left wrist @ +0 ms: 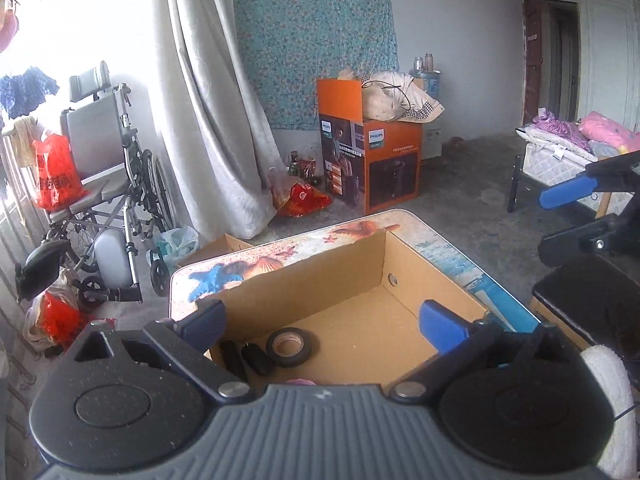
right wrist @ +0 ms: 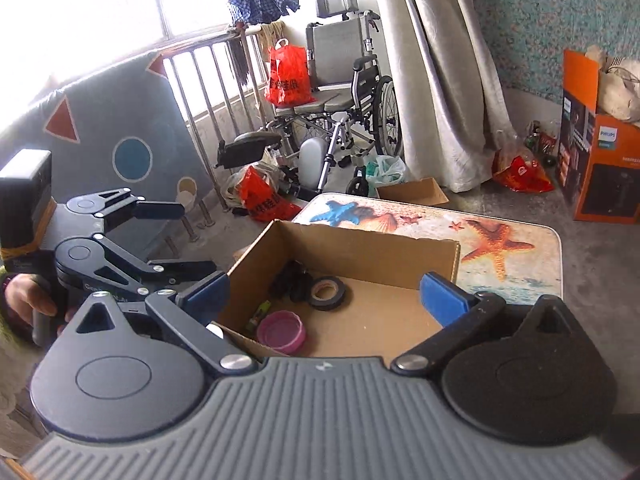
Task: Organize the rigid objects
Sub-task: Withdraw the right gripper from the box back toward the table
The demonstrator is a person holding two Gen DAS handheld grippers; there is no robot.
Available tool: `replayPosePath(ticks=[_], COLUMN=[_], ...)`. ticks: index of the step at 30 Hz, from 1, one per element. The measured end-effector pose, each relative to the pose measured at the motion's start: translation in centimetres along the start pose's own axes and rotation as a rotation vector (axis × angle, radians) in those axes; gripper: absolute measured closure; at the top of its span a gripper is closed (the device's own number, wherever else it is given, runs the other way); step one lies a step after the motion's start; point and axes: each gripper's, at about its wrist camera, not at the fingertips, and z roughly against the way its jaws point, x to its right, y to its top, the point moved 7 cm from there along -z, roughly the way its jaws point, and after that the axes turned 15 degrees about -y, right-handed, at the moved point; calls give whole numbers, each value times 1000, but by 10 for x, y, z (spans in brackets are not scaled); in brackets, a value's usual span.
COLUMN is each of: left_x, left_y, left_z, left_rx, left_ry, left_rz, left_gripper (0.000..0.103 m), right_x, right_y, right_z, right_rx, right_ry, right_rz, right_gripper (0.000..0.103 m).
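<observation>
Both grippers hover above the cardboard box on the table, the right gripper and left gripper with fingers wide apart and empty, the tape roll lying flat below between them.

"PHILIPS" reads in white on the orange carton, standing on the floor far beyond the fingers; its smaller print is illegible.

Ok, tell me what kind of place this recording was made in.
Most likely a lived-in room of a home, used as bedroom and storage. A folding grey wheelchair stands by the window, a bed with pink bedding stands by the far wall, and an orange Philips carton sits on the bare concrete floor.
</observation>
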Motion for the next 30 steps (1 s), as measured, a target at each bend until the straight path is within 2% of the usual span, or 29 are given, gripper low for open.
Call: replayPosePath(ticks=[5, 8, 11, 15, 19, 30], left_x=[12, 16, 14, 13, 11, 17], left_y=[-43, -59, -69, -71, -74, -82], left_z=[17, 22, 33, 47, 58, 52], left_rx=[-20, -44, -64, -61, -47, -35], left_ry=[-52, -60, -55, -42, -31, -40], left_rz=[110, 145, 162, 189, 217, 234], left_gripper=[0, 0, 0, 0, 0, 0], right_x=[-17, -28, -34, -38, -39, -43], right_y=[-48, -72, -87, -98, -103, -104], right_z=[11, 7, 12, 16, 13, 26], right_rx=[-91, -129, -109, -61, -65, -13], right_ry=[-99, -90, -117, -158, -192, -186], right_rz=[92, 68, 26, 3, -15, 3], right_gripper=[1, 1, 1, 1, 1, 1])
